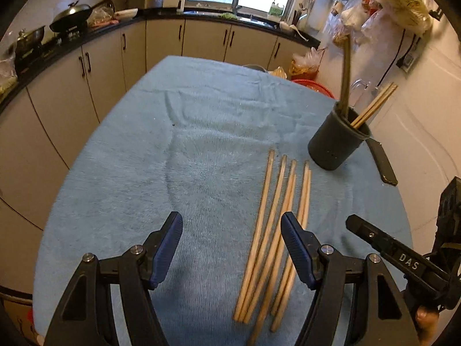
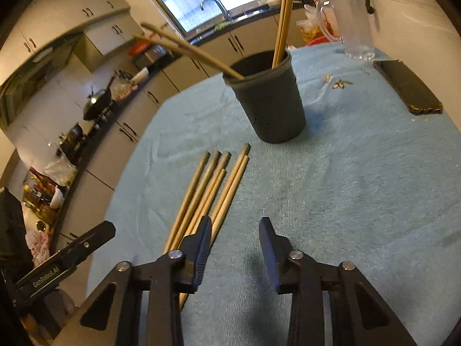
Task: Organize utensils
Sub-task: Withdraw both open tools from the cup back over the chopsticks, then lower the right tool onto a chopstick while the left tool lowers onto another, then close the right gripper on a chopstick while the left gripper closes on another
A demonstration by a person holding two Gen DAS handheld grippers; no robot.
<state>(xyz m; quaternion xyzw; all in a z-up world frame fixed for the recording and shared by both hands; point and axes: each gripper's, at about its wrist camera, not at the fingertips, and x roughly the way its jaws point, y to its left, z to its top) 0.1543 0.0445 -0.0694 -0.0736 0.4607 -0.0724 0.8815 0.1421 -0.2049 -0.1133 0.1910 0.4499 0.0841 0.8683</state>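
The left gripper hangs low with its jaws wide and empty, the near ends of the loose pale wooden chopsticks lying side by side on the blue towel-covered table just under its right finger. The right gripper, jaws parted and empty, hovers just beside them. The dark round utensil cup behind holds several sticks upright, probably the destination.

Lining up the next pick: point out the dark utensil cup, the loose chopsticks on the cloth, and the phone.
dark utensil cup (image 2: 273, 109), right wrist view, on its front wall.
loose chopsticks (image 1: 270, 230), left wrist view, mid-length of the bundle.
phone (image 2: 409, 86), right wrist view, middle of its dark face.
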